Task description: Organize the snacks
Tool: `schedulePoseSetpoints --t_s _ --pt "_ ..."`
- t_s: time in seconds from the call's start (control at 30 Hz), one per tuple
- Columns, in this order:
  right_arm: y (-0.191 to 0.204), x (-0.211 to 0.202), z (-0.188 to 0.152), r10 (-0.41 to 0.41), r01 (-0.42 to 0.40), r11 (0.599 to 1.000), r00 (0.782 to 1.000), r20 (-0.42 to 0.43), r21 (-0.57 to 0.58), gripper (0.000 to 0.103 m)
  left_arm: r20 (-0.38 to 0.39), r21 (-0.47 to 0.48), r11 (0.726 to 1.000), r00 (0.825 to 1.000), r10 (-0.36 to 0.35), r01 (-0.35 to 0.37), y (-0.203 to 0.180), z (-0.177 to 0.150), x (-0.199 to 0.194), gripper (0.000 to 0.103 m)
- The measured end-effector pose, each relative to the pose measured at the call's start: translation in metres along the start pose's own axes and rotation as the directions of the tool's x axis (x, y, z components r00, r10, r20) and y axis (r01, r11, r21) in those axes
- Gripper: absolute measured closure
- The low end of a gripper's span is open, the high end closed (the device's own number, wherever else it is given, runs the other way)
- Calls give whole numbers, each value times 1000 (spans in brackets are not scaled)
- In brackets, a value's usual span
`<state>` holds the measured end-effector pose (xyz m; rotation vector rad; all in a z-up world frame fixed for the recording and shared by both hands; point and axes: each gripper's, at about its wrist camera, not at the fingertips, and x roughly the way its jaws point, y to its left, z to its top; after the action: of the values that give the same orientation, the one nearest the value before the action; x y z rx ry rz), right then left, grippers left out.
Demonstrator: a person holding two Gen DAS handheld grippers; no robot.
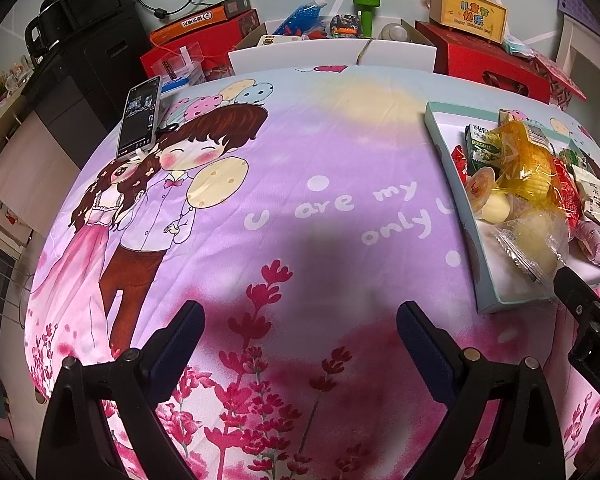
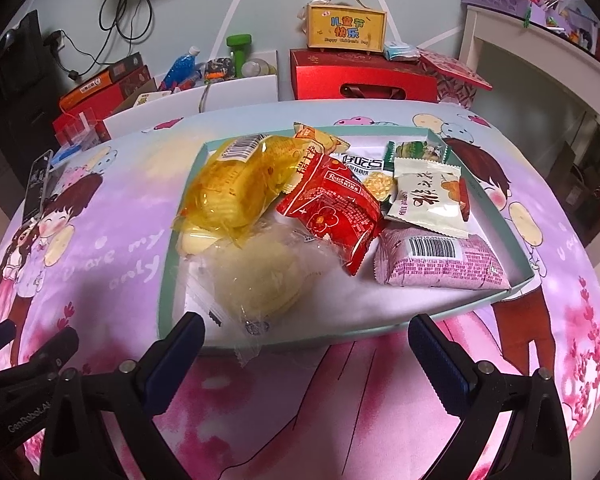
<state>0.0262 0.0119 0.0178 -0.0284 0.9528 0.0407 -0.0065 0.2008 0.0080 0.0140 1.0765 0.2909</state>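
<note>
A shallow teal-rimmed tray (image 2: 166, 280) on the cartoon tablecloth holds several snacks: a yellow bag (image 2: 236, 184), a clear-wrapped pale bun (image 2: 260, 280), a red packet (image 2: 332, 212), a white-green packet (image 2: 428, 196) and a pink packet (image 2: 440, 262). My right gripper (image 2: 306, 340) is open just in front of the tray's near rim, empty. My left gripper (image 1: 300, 332) is open over bare cloth, left of the tray (image 1: 452, 184). The bun (image 1: 536, 240) and yellow bag (image 1: 528, 160) show at the right of the left wrist view.
A phone (image 1: 139, 118) lies on the cloth at the far left. Behind the table stand red boxes (image 2: 364, 76), a yellow gift box (image 2: 346, 26), a white bin (image 1: 332, 54) with bottles, and cables. A white shelf (image 2: 540, 52) is at the right.
</note>
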Motion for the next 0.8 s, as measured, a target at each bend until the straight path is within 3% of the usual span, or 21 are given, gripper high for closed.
schedulePoseSetpoints --t_s 0.8 --pt "-3 -8 -2 -4 3 1000 999 41 17 0 2 -2 1000 1000 -1 1 1 0 -1 6"
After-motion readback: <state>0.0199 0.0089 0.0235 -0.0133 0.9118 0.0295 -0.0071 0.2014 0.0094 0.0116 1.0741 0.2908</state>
